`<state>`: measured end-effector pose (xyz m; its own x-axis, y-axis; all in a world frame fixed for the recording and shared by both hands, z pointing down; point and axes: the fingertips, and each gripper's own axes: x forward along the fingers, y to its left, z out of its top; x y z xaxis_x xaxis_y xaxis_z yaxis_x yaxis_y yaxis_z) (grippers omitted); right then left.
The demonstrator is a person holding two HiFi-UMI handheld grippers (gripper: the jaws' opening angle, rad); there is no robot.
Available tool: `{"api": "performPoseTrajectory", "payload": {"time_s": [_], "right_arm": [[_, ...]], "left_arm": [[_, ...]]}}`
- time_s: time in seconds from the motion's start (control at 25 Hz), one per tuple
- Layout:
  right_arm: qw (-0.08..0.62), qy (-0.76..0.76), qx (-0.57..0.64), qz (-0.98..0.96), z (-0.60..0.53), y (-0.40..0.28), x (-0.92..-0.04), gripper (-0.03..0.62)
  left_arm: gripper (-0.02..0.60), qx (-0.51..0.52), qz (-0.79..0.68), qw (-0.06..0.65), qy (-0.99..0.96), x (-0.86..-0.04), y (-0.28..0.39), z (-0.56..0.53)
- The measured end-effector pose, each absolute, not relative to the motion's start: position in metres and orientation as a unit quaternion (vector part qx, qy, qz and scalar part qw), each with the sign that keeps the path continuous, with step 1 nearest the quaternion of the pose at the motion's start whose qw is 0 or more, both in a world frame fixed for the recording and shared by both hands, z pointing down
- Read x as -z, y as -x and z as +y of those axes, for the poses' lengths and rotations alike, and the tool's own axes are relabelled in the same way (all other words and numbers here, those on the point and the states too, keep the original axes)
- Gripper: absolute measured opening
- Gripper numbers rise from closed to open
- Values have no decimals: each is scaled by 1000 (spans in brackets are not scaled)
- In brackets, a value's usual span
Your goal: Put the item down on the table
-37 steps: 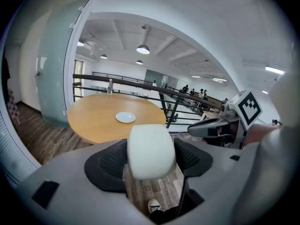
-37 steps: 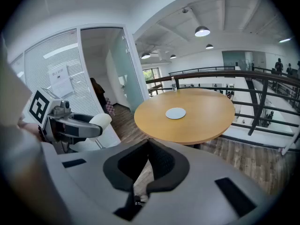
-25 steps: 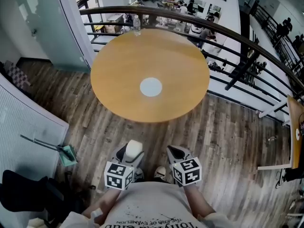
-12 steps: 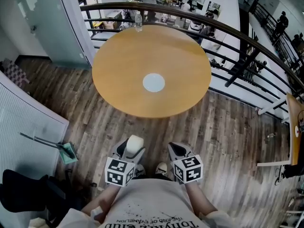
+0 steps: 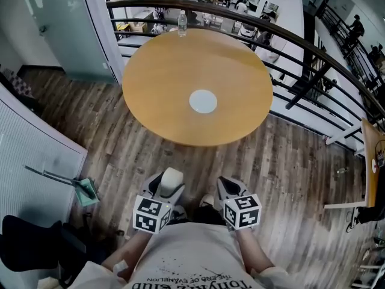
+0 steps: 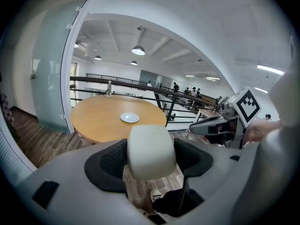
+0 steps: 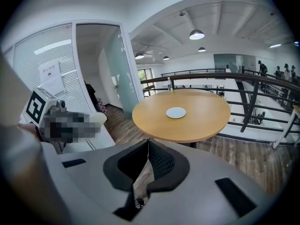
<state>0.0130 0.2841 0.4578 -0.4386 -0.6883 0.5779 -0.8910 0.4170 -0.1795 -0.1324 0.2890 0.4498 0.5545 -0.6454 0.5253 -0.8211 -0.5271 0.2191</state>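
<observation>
My left gripper (image 5: pixel 169 184) is shut on a cream rounded block (image 5: pixel 171 179), held low in front of the person's chest above the wood floor. In the left gripper view the block (image 6: pixel 151 150) fills the gap between the dark pads. Beside it, my right gripper (image 5: pixel 228 189) is shut with nothing in it; its jaws (image 7: pixel 147 165) meet in the right gripper view. The round wooden table (image 5: pixel 162 83) stands ahead, apart from both grippers, with a small white plate (image 5: pixel 203 101) at its middle and a water bottle (image 5: pixel 182 23) at its far edge.
A dark railing (image 5: pixel 289 47) curves behind and to the right of the table. A glass wall (image 5: pixel 54 23) stands at left, and a green dustpan (image 5: pixel 86 192) lies on the floor at left. Another table's edge (image 5: pixel 374 155) shows at far right.
The table has shifted slightly right and nearer in the head view. Both grippers stay low by the chest, the left still holding the block.
</observation>
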Motion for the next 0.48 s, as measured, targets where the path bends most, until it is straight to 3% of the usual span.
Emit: {"api": "performPoseTrajectory", "payload": {"time_s": [0.48], "right_arm": [[204,-479,-243,-819,234,-9,-472,26]], "left_arm": [[330,-189,-431,230,-852,-458,131,237]]}}
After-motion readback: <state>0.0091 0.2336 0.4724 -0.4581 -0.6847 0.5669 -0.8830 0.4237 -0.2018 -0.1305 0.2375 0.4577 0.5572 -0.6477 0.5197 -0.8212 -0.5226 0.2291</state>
